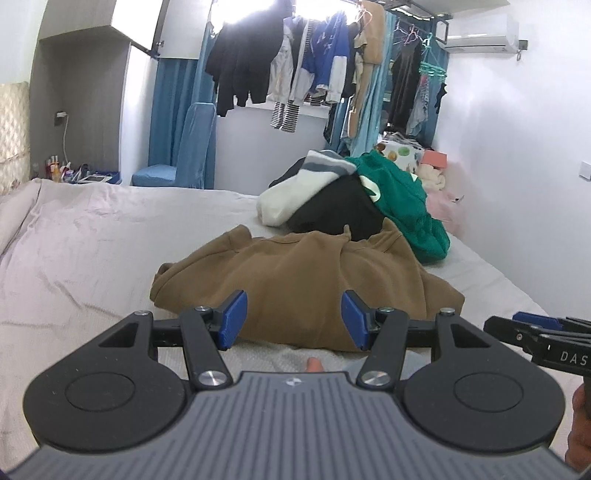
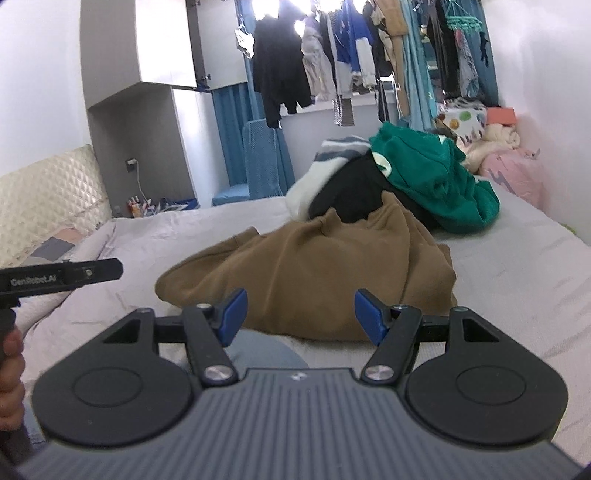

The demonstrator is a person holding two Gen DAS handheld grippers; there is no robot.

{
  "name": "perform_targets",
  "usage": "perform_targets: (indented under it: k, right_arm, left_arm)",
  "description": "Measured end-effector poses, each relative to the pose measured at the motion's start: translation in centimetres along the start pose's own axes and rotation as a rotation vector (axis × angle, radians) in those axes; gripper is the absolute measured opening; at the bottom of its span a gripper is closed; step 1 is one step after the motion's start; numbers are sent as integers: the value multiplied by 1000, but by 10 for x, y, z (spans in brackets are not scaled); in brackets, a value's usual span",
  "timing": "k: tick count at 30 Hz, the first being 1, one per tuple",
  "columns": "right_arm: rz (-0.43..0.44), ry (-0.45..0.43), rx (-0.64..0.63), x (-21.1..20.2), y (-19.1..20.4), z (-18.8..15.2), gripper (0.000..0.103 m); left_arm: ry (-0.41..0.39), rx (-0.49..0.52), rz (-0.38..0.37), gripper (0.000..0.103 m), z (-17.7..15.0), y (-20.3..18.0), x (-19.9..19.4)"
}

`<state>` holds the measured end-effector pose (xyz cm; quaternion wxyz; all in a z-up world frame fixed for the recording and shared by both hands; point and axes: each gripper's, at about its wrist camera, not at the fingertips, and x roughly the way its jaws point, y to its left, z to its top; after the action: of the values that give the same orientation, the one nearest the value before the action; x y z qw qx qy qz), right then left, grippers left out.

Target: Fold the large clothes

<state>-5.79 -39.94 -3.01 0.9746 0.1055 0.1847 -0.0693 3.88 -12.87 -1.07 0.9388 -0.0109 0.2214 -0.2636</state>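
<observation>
While the brown garment [image 1: 295, 280] lies rumpled in a loose heap on the bed [image 1: 92, 251], nothing of the folding looks done yet: its sleeves and hem are bunched, no edge is squared, and no folded stack shows anywhere on the sheet. Behind it, toward twelve to one o'clock, a pile of unfolded clothes waits: a green garment [image 1: 402, 199], a black one [image 1: 340, 206] and a cream-and-grey one [image 1: 295, 188]. By my judgement the task is at its very start, with the brown piece first to be spread flat and the rest still to follow.

The left gripper [image 1: 293, 319] hangs just short of the garment's near edge with its blue pads apart and nothing between them; it holds nothing. The right gripper [image 2: 301, 317] stands the same way, jaws spread and empty, aimed at the same near edge.

From the left wrist, the other gripper's black finger pokes in at three o'clock, a fingertip shows at six o'clock below the pads, and an air conditioner [image 1: 480, 35] sits high at one o'clock. From the right wrist, the quilted headboard [image 2: 48, 199] appears at nine o'clock, the garment's right flank at three o'clock is plainer, and a grey-blue patch, perhaps the person's knee [image 2: 266, 350], lies at six o'clock. Clothes hanging at the window [image 2: 332, 55] show in both.
</observation>
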Motion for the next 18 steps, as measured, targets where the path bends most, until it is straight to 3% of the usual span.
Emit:
perform_targets:
  k: [9,16,18]
  right_arm:
    - [-14,31,2,8,-5,-8,68]
    - [-18,37,-9,12,-7,-7,68]
    - [-15,32,-15,14,-6,-6,73]
  left_arm:
    - [22,12,8,64,-6,-3,11]
    - [26,-6,32,85,-5,2,19]
    - [30,-13,36,90,-5,4,20]
